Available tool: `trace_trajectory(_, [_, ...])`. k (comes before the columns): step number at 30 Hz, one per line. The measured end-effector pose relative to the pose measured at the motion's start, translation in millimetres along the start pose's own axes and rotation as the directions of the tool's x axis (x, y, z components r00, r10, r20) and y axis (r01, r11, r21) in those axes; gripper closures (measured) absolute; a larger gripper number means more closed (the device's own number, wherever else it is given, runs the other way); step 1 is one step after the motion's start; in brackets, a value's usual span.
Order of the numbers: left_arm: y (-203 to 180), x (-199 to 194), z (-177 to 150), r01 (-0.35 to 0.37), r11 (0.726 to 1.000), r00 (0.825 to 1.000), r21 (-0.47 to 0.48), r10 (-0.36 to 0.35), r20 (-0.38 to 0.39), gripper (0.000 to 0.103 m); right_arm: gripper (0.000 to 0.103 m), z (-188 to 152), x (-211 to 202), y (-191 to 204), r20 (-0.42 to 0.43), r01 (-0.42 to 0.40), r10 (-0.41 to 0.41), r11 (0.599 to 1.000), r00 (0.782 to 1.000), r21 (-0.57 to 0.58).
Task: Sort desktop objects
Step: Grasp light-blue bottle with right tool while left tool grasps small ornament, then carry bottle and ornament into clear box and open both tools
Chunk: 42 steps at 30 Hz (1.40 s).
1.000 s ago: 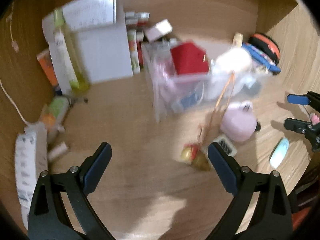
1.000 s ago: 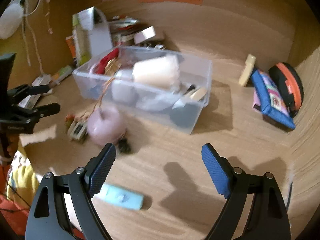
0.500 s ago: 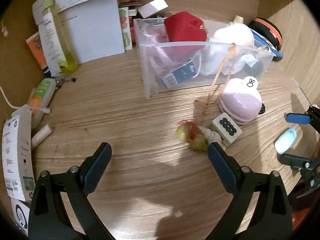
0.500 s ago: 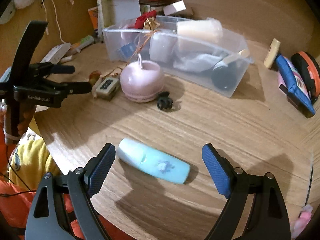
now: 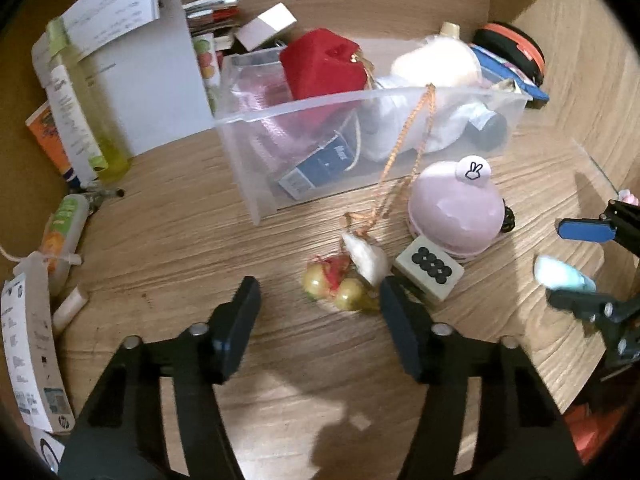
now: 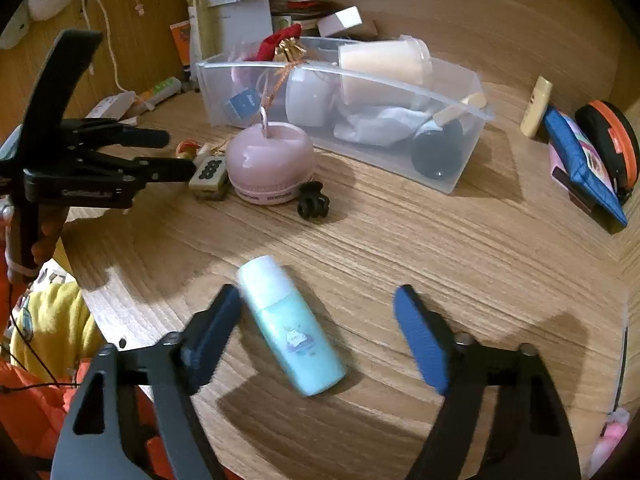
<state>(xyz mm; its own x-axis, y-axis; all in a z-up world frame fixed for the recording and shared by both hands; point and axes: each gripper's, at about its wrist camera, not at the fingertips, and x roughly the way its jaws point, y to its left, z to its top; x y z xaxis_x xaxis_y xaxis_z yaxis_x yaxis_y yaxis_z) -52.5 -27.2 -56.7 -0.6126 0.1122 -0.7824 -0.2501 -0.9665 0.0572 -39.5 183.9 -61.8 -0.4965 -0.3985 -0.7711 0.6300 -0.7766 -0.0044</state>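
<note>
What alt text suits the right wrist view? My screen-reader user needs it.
The right gripper, fingers closing, straddles a pale turquoise plastic bottle lying on the wooden desk. Beyond sit a pink round case, a black hair claw and a full clear plastic bin.

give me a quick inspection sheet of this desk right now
surface: wooden desk, bare in the middle.
job's things: aqua bottle lying flat; charm bundle; mahjong tile; pink round case; clear bin, already full.
clutter: black hair clip; yellow spray bottle; pouches.
grippers: right gripper closing around the aqua bottle; left gripper closing by the charm bundle.
cables: white cord on the wall.
surroundings: wooden walls.
</note>
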Motion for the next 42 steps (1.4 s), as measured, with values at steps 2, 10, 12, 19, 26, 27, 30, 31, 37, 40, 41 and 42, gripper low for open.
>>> trace_trajectory(2, [-0.1, 1.8, 3.3, 0.016, 1.0, 1.0, 0.002, -0.016, 0.0, 0.057, 0.054, 1.3, -1.3, 1.0, 0.006, -0.003, 0.003, 1.0, 1.0, -0.007])
trace_trajectory(10, [-0.8, -3.4, 5.5, 0.022, 1.0, 0.999, -0.004, -0.022, 0.025, 0.064, 0.08, 7.0, 2.0, -7.9, 0.007, -0.029, 0.028, 0.999, 1.0, 0.018])
trace_trajectory(12, [1.4, -6.6, 6.1, 0.021, 1.0, 0.999, -0.013, -0.02, 0.038, 0.064, 0.08, 7.9, 2.2, -10.6, 0.006, -0.024, 0.024, 0.999, 1.0, 0.022])
trace_trajectory(19, [7.0, -21.3, 9.4, 0.037, 0.999, 0.996, -0.024, -0.035, 0.08, 0.077, 0.08, 16.8, -9.4, -18.4, 0.055, -0.019, 0.017, 0.999, 0.998, 0.029])
trace_trajectory(26, [15.2, -12.3, 9.9, 0.035, 0.998, 0.999, -0.046, -0.034, 0.028, 0.058, 0.08, 26.1, -17.8, -21.5, 0.086, -0.006, 0.004, 1.0, 0.996, 0.029])
trace_trajectory(27, [16.1, -10.7, 9.6, 0.035, 0.998, 0.999, -0.05, -0.034, 0.022, 0.058, 0.08, 26.5, -17.9, -22.6, 0.089, -0.007, 0.004, 1.0, 0.996, 0.03])
trace_trajectory(30, [17.5, 0.2, 15.3, 0.034, 0.998, 0.999, -0.054, -0.035, -0.021, 0.058, 0.08, 30.5, -19.7, -27.8, 0.102, -0.013, 0.008, 0.999, 0.995, 0.049])
trace_trajectory(31, [17.5, 2.2, 16.5, 0.032, 0.998, 0.999, -0.054, -0.034, -0.027, 0.058, 0.08, 31.7, -20.2, -29.4, 0.105, -0.016, 0.011, 0.998, 0.994, 0.054])
trace_trajectory(37, [14.1, 18.6, 25.7, 0.005, 1.0, 0.998, 0.007, -0.004, -0.057, 0.079, 0.08, 36.1, -22.2, -33.8, 0.123, -0.007, -0.001, 0.998, 0.992, 0.064])
trace_trajectory(40, [15.9, 20.1, 26.7, 0.01, 1.0, 0.999, -0.008, -0.01, -0.041, 0.079, 0.08, 39.8, -23.4, -36.5, 0.134, -0.006, -0.003, 0.998, 0.991, 0.067])
trace_trajectory(41, [16.4, 18.3, 25.7, 0.014, 1.0, 0.999, -0.017, -0.015, -0.029, 0.079, 0.08, 41.7, -24.1, -37.5, 0.139, -0.004, -0.005, 0.998, 0.99, 0.068])
trace_trajectory(42, [16.7, 16.9, 25.4, 0.021, 1.0, 1.0, -0.022, -0.022, -0.022, 0.079, 0.08, 42.9, -25.2, -38.6, 0.144, -0.002, -0.008, 0.998, 0.99, 0.068])
